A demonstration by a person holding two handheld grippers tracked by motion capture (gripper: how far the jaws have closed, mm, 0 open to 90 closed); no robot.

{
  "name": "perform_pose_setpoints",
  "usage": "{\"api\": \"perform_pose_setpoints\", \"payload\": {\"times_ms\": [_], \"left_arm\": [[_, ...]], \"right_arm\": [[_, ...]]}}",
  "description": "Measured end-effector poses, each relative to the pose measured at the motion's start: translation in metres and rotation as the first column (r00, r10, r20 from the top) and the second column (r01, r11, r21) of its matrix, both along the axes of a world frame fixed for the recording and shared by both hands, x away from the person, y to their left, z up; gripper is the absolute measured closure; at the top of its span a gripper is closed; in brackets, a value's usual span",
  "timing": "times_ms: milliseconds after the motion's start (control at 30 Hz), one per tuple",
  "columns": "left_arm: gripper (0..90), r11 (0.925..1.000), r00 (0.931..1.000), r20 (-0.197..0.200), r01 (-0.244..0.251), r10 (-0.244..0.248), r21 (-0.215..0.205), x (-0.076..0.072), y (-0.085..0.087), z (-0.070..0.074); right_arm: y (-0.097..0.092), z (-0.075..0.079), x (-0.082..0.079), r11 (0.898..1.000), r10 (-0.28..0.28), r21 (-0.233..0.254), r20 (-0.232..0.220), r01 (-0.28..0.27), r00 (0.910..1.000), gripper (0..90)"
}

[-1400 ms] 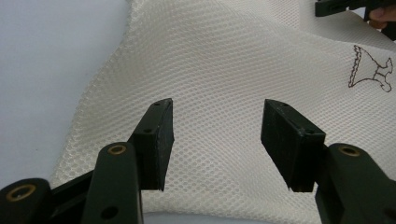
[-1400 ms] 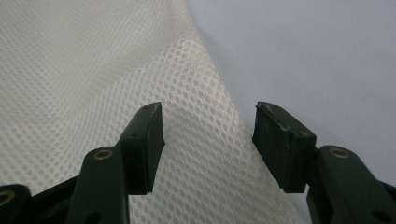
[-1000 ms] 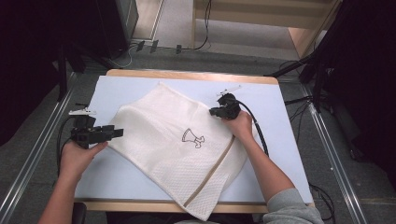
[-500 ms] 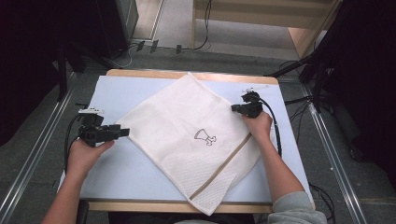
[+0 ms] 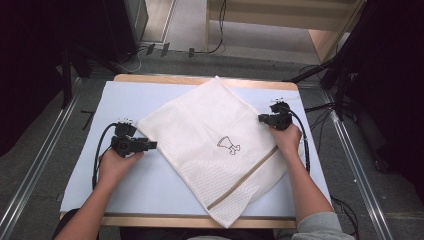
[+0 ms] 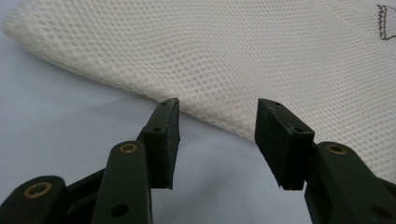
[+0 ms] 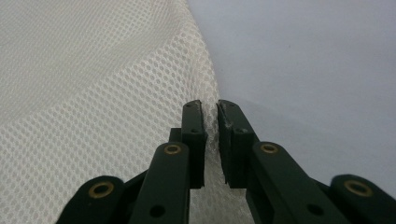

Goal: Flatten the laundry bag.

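A white mesh bag (image 5: 200, 125) with a small dark emblem (image 5: 229, 145) and a brown stripe (image 5: 250, 175) lies spread as a diamond on the pale blue mat (image 5: 150, 100). My left gripper (image 5: 154, 145) sits low at the bag's left edge. It is open and its jaws have just been closing. In the left gripper view the gripper (image 6: 217, 109) has bare mat between the pads, and the mesh (image 6: 261, 56) begins at the tips. My right gripper (image 5: 261, 118) is at the bag's right corner. Its jaws have just been opening slightly. In the right gripper view the gripper (image 7: 210, 107) still pinches the mesh (image 7: 93, 84).
The mat covers a wooden table (image 5: 165, 78) with metal rails along both sides. Black cables (image 5: 97, 155) trail from each gripper. The bag's near corner reaches the table's front edge. Bare mat lies at the front left and back left.
The right gripper dragged the bag's corner to the right, and the bag now lies flatter and wider. The left gripper moved right, up to the bag's left edge.
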State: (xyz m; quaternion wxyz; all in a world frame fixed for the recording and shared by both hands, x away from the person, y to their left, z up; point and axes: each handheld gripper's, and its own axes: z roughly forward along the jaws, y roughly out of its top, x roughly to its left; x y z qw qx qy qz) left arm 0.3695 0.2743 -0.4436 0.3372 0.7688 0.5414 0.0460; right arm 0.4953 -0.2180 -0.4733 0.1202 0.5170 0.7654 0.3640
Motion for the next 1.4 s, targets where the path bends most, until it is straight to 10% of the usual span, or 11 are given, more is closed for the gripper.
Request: {"api": "perform_pose_setpoints", "payload": {"times_ms": [300,633,867,1400], "left_arm": [[54.3,0.9988,0.9988,0.046,-0.021,0.019,0.044,0.002,-0.019,-0.008],[84.9,0.9975,0.9954,0.094,0.009,-0.016,0.07,0.003,-0.034,-0.013],[89.0,0.9992,0.9991,0.037,0.024,-0.022,-0.034,0.01,-0.021,-0.01],[88.8,0.9987,0.9976,0.066,0.023,-0.02,-0.046,0.042,0.012,0.013]], "right_arm": [[0.001,-0.001,-0.002,1.0,0.009,-0.005,0.003,-0.009,1.0,83.5],[0.002,-0.001,-0.003,1.0,0.006,-0.008,0.005,-0.006,1.0,84.0],[0.003,0.0,-0.004,1.0,0.006,-0.007,-0.001,-0.006,1.0,84.4],[0.005,0.007,-0.043,0.996,0.089,0.004,-0.039,-0.089,0.9953,84.2]]}}
